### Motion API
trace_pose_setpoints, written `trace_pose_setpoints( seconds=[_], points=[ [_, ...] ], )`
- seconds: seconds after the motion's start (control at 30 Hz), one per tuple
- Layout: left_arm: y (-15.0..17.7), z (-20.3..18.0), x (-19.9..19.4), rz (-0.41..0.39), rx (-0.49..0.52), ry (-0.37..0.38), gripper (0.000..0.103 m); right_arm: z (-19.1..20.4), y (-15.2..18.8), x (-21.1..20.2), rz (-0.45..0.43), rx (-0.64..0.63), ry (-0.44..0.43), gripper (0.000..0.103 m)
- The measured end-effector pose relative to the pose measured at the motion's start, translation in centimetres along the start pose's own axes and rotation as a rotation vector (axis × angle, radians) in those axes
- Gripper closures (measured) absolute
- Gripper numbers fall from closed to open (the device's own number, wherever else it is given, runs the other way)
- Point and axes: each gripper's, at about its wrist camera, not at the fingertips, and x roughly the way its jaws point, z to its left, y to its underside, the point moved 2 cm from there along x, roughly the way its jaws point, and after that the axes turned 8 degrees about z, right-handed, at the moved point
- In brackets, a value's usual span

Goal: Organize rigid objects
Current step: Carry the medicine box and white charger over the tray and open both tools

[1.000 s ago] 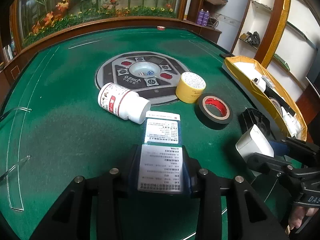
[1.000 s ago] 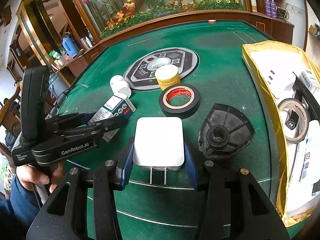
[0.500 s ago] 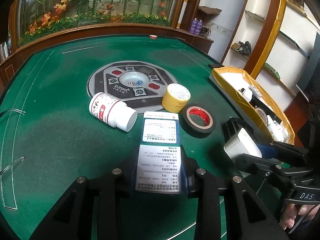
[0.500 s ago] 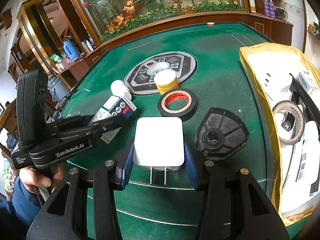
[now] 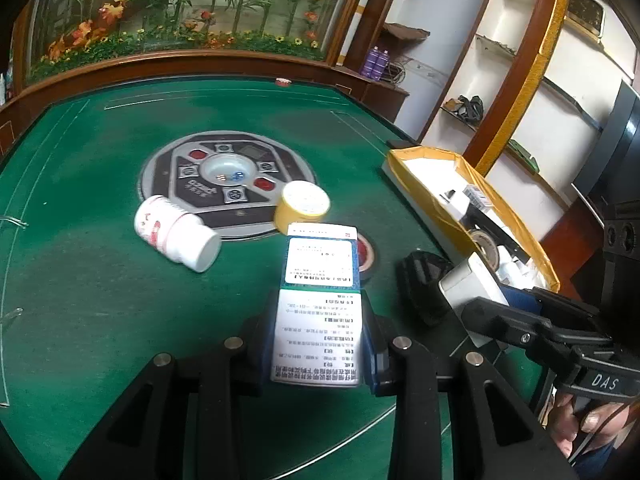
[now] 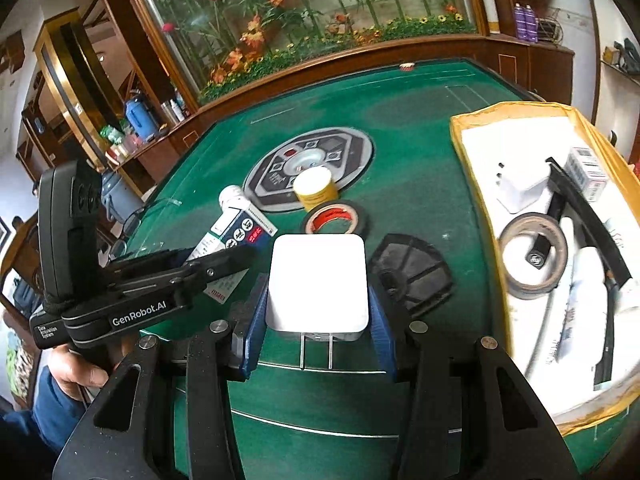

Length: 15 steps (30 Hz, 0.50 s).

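We see the blue-white medicine box [image 5: 320,300] at lower centre, clamped lengthwise and lifted. White plug adapter [image 6: 318,284], prongs toward camera, sits mid-frame, also clamped.

The black tape roll [image 5: 366,254] is half hidden behind the held medicine box [image 5: 320,304]. The box's small print is blurred. The yellow-lined tray [image 6: 472,184] is cut off at the right edge.

Matt green felt covers the surface [image 6: 420,184]; a glossy white plastic charger [image 6: 318,282], a printed cardboard box [image 5: 320,304].
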Motion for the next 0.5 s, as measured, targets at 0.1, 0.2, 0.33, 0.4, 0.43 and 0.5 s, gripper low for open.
trace_pose_setpoints(
  seconds=[0.1, 0.2, 0.33, 0.4, 0.43, 0.5],
  points=[
    [-0.2, -1.1, 0.1, -0.001, 0.012, 0.010, 0.068, -1.0, 0.0, -0.6, -0.015, 0.022, 0.001, 0.057],
    [-0.7, -2.6, 0.3, -0.001, 0.032, 0.021, 0.068, -2.3, -0.1, -1.5, -0.036, 0.046, 0.008, 0.057],
    [-1.5, -5.0, 0.7, 0.003, 0.053, 0.059, 0.068, -4.6, -0.5, -3.5, -0.072, 0.082, 0.022, 0.057],
    [-2.1, -6.8, 1.3, 0.015, 0.077, 0.082, 0.068, -6.5, -0.9, -5.0, -0.094, 0.109, 0.045, 0.057],
    [-2.3, -7.6, 1.5, 0.018, 0.087, 0.090, 0.068, -7.3, -1.0, -5.7, -0.102, 0.121, 0.058, 0.057],
    [-3.0, -9.8, 2.2, 0.027, 0.114, 0.120, 0.068, -9.3, -1.5, -7.1, -0.121, 0.148, 0.100, 0.058]
  ],
)
